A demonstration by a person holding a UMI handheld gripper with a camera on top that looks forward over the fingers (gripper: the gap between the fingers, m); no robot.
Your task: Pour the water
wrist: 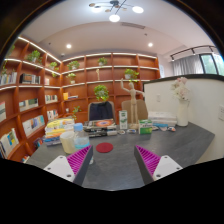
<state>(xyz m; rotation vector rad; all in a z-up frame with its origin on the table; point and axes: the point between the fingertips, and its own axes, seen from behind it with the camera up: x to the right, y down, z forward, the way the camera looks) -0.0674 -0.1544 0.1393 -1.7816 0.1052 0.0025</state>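
- The tool (pixel 104 160) hangs above a grey worktop (pixel 170 146), its purple pads (pixel 148 158) spread wide apart and gripping nothing.
- A clear cup (pixel 68 141) stands just ahead of the left finger, outside the gap.
- A red coaster (pixel 104 148) lies beyond the fingers, between them.
- Books (pixel 100 127) and wooden shelves (pixel 30 95) sit farther back.

Dark grey table (pixel 120 160): smooth, matt top. Curved brown bookshelves (pixel 40 85): wood, faint sheen. Gripper (pixel 106 161) with white fingers, jaws apart: smooth plastic; magenta ribbed pads (pixel 148 158): rubbery. Small red round lid (pixel 104 148): flat, matt. Pale yellow cup (pixel 68 141): translucent plastic.
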